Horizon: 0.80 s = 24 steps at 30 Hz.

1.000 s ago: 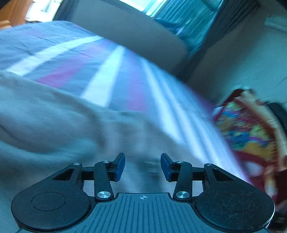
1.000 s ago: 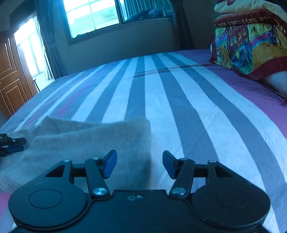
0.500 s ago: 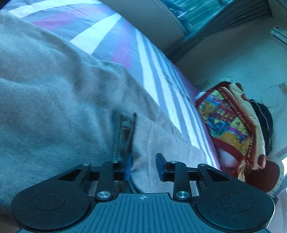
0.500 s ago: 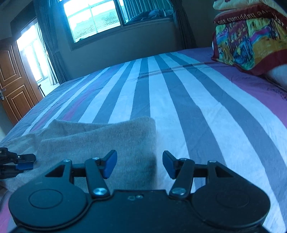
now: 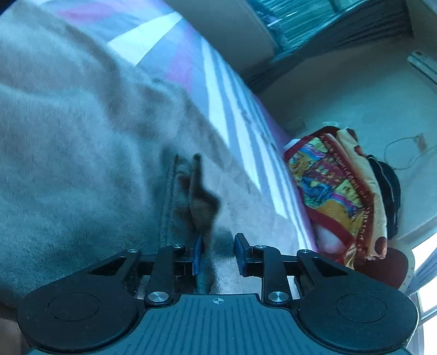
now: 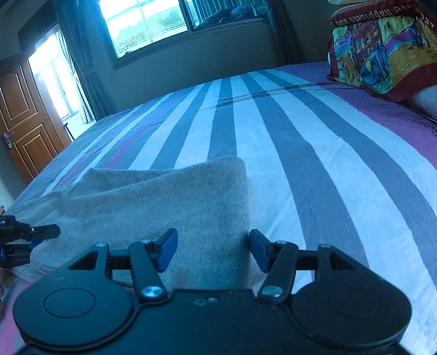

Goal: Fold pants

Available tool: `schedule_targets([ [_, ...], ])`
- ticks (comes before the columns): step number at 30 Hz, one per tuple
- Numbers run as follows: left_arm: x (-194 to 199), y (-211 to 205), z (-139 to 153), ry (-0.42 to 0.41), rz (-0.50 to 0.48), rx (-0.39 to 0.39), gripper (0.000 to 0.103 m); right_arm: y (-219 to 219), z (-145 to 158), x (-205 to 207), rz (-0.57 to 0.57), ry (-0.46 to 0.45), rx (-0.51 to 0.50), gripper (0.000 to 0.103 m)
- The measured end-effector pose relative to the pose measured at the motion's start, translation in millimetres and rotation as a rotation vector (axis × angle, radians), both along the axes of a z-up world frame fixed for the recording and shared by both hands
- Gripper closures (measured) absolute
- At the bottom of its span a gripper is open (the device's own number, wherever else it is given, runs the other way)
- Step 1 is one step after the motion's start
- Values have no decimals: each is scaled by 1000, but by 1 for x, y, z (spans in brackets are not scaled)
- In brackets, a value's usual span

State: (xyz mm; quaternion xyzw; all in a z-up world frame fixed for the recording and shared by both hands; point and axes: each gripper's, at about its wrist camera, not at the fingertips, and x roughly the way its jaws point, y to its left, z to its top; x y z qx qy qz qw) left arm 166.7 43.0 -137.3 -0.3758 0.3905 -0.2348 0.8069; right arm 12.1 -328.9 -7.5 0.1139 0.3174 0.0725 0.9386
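Grey pants (image 6: 164, 202) lie folded on the striped bed; in the left wrist view they (image 5: 82, 163) fill the left half. My left gripper (image 5: 217, 252) is open, its jaws around a raised fold of the pants' edge, with the cloth against the left pad. The left gripper also shows in the right wrist view (image 6: 24, 237) at the pants' left edge. My right gripper (image 6: 211, 250) is open, low over the near right corner of the pants, with the cloth's right edge between its jaws.
The striped bedsheet (image 6: 300, 142) spreads to the right and far side. A colourful pillow stack (image 6: 382, 46) sits at the far right, also shown in the left wrist view (image 5: 336, 185). A wooden door (image 6: 24, 117) and windows (image 6: 147, 24) stand beyond the bed.
My left gripper dropped down to the pants' edge and its jaws narrowed around a fold of cloth. My right gripper crept forward over the pants' corner and stayed open.
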Motion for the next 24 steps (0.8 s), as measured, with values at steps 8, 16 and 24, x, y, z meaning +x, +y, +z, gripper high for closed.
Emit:
schedule_targets([
  [8, -26, 14, -8, -17, 38, 47, 95, 0, 2, -3, -5, -7, 0, 45],
  [16, -19, 15, -2, -30, 40, 77, 94, 10, 12, -15, -5, -97, -78, 80],
  [24, -14, 12, 11, -38, 15, 144, 90, 6, -6, 6, 42, 40, -132, 79],
])
